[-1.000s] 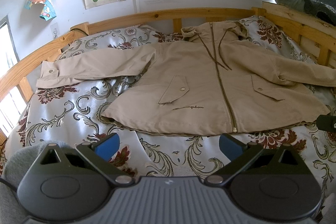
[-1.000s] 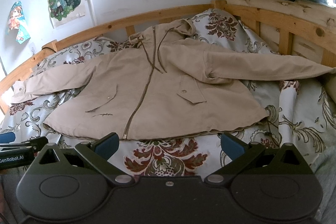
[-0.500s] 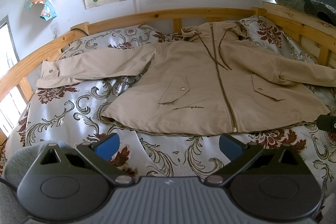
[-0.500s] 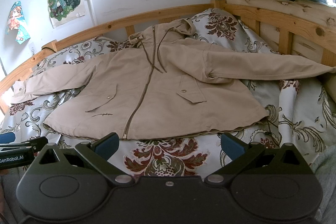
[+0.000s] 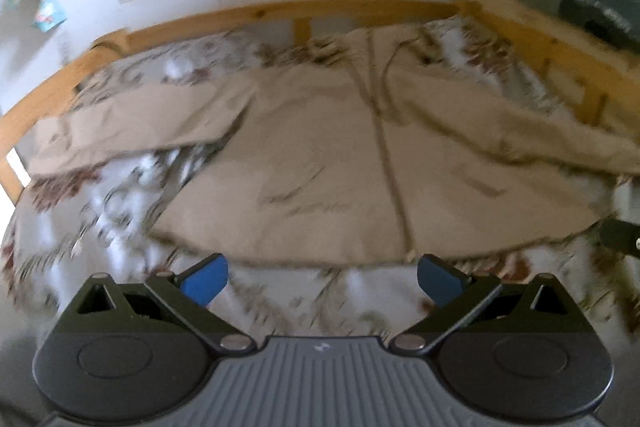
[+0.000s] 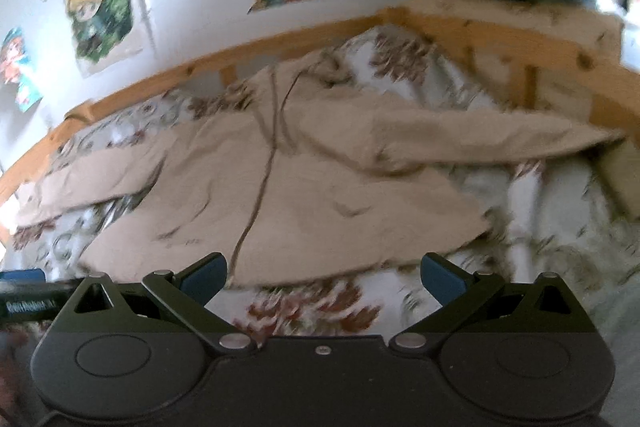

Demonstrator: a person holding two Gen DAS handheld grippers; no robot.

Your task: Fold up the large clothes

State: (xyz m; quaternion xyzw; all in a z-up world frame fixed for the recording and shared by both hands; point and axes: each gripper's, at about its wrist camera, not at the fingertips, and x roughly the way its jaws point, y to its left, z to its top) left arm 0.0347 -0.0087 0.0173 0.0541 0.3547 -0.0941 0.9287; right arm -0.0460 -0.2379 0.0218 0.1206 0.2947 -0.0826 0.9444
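While jacket lies flat ahead, hem just beyond wide-spread, empty fingers of both grippers.

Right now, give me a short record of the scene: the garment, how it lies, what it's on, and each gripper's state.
garment: beige hooded jacket
lay: spread flat, front up, zipped, both sleeves stretched out sideways, hood toward the wall
folded: not yet
surface: floral bedspread inside a wooden bed rail
left gripper: open, empty, above the bedspread near the hem
right gripper: open, empty, near the hem
image quality: both views blurred
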